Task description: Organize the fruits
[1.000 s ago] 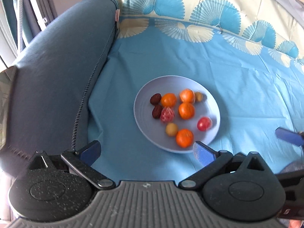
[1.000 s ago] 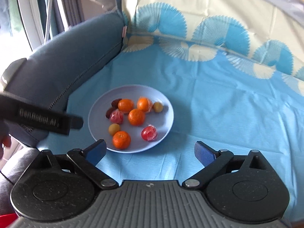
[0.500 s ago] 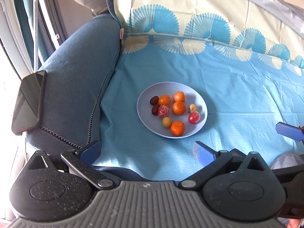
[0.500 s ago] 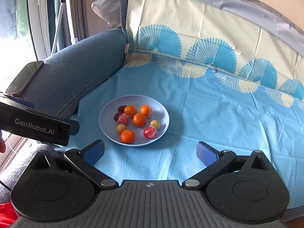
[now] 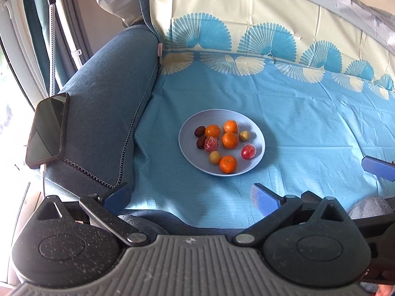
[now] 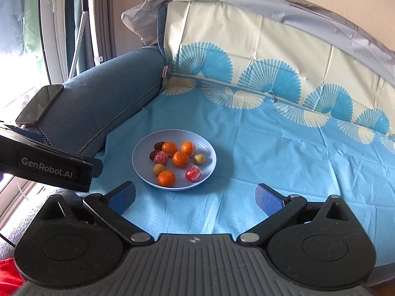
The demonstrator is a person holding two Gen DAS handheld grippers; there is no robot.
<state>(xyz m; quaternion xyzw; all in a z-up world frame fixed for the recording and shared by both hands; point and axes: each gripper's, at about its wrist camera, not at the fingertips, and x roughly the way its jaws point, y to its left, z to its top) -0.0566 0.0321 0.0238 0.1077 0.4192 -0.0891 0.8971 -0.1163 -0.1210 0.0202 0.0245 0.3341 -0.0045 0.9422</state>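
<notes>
Left blue-padded black gripper [image 5: 190, 197] and right one [image 6: 195, 194] both spread wide, empty, well short of round pale-blue plate [image 6: 209, 153] holding small orange, red, yellow and dark fruits [image 6: 180, 159] on sky-blue cloth [image 6: 271, 160].

Dark phone [image 5: 47, 130] flat on the blue sofa armrest [image 5: 103, 113]; fan-patterned blue cloth [image 5: 308, 128] over the seat.
</notes>
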